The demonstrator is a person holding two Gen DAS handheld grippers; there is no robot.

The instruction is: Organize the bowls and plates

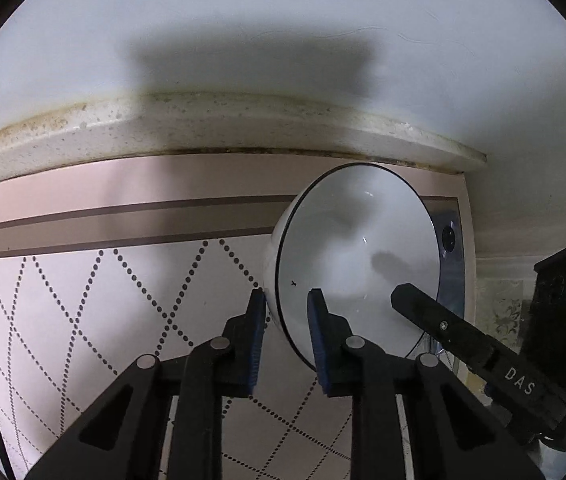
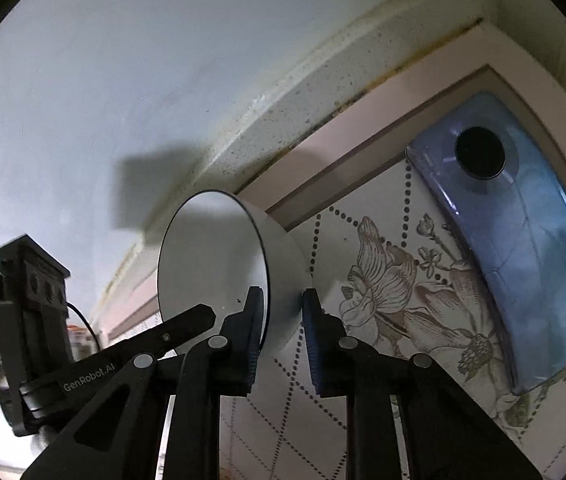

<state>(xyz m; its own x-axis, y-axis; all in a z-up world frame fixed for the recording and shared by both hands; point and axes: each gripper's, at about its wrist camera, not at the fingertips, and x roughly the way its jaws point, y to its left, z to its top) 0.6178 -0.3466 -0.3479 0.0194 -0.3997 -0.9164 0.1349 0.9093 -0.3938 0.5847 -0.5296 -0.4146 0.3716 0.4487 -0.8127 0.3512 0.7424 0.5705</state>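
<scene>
A white bowl (image 1: 355,248) with a thin dark rim hangs tilted on its side over the patterned mat (image 1: 83,300). My left gripper (image 1: 286,304) is shut on its rim, one blue pad outside the wall and one inside. In the right wrist view the same bowl (image 2: 211,256) has its wall between the pads of my right gripper (image 2: 283,304), which is shut on it too. Each view also shows one black finger of the other gripper reaching into the bowl: the right one (image 1: 443,324) and the left one (image 2: 179,332).
A blue phone (image 2: 523,240) lies camera-side up on the flowered mat (image 2: 383,280), right of the bowl; a strip of the phone (image 1: 451,240) shows behind the bowl. A stained speckled ledge (image 1: 203,124) and a white wall (image 1: 283,8) close off the back.
</scene>
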